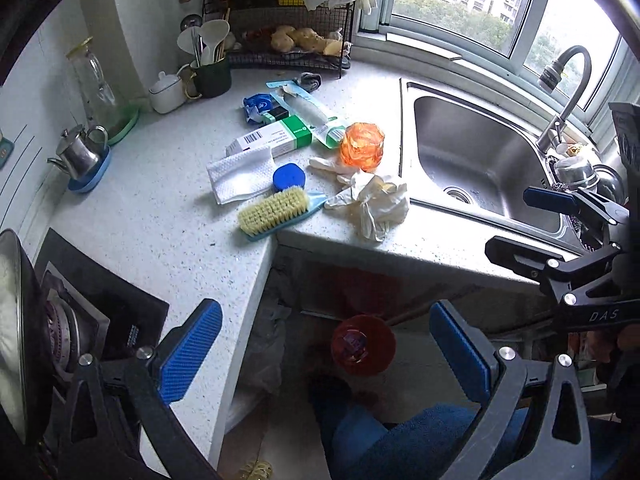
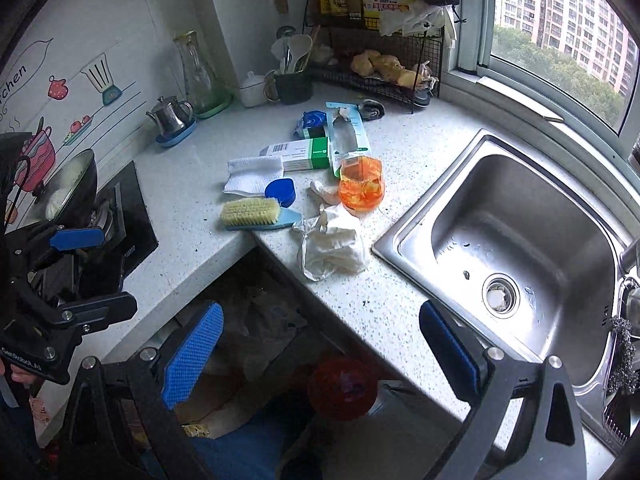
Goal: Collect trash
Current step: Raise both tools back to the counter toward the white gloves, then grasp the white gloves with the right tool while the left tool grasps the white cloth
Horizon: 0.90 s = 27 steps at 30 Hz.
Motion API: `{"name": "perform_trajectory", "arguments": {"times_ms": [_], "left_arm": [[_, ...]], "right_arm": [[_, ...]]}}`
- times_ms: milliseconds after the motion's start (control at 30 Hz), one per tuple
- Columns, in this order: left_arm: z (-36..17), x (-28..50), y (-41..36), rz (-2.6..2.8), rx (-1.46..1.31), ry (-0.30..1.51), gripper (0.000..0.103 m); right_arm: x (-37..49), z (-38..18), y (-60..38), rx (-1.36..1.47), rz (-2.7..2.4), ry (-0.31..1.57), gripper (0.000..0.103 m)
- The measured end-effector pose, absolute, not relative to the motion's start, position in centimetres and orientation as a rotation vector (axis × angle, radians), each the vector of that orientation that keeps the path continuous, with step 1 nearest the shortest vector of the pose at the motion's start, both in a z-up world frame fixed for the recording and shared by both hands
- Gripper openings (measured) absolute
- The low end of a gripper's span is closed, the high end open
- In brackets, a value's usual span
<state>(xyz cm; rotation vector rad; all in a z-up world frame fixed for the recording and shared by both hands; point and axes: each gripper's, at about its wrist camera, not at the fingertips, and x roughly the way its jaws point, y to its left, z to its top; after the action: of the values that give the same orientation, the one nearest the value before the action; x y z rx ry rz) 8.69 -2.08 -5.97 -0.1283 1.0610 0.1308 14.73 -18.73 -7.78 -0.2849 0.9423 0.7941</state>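
Note:
Trash lies on the speckled counter: crumpled white gloves (image 1: 372, 200) (image 2: 332, 244) at the counter's inner corner, an orange crumpled plastic cup (image 1: 362, 146) (image 2: 360, 184) behind them, a green-and-white box (image 1: 276, 140) (image 2: 304, 154), a torn clear blister pack (image 1: 308, 112) (image 2: 346, 136) and a blue wrapper (image 1: 256, 106) (image 2: 312, 120). My left gripper (image 1: 326, 350) (image 2: 90, 274) hangs open off the counter edge, holding nothing. Beside the sink, my right gripper (image 2: 320, 354) (image 1: 532, 226) is open and holds nothing either. Both are short of the gloves.
A scrub brush (image 1: 276, 210), a blue lid (image 1: 289, 176) and a white cloth (image 1: 240, 174) lie left of the gloves. The steel sink (image 2: 520, 220) is on the right and a stove with a pan (image 2: 72, 184) on the left. A red round object (image 2: 342, 388) sits under the counter.

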Motion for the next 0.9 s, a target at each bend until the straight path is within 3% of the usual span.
{"name": "perform_trajectory", "arguments": {"times_ms": [567, 633, 700, 900], "left_arm": [[-11.6, 17.2, 5.1, 0.097, -0.179, 1.181, 0.103], [-12.0, 17.8, 5.7, 0.087, -0.167, 1.193, 0.103], [-12.4, 18.3, 6.3, 0.084, -0.162, 1.2, 0.103], [-13.2, 19.3, 8.0, 0.08, -0.189, 1.209, 0.103]], "right_arm": [[22.3, -13.9, -11.3, -0.425, 0.807, 1.121, 0.098], [23.0, -15.2, -10.5, -0.436, 0.803, 1.15, 0.093], [23.5, -16.3, -9.9, -0.448, 0.806, 1.182, 0.08], [24.6, -18.5, -9.0, -0.439, 0.797, 1.239, 0.074]]}}
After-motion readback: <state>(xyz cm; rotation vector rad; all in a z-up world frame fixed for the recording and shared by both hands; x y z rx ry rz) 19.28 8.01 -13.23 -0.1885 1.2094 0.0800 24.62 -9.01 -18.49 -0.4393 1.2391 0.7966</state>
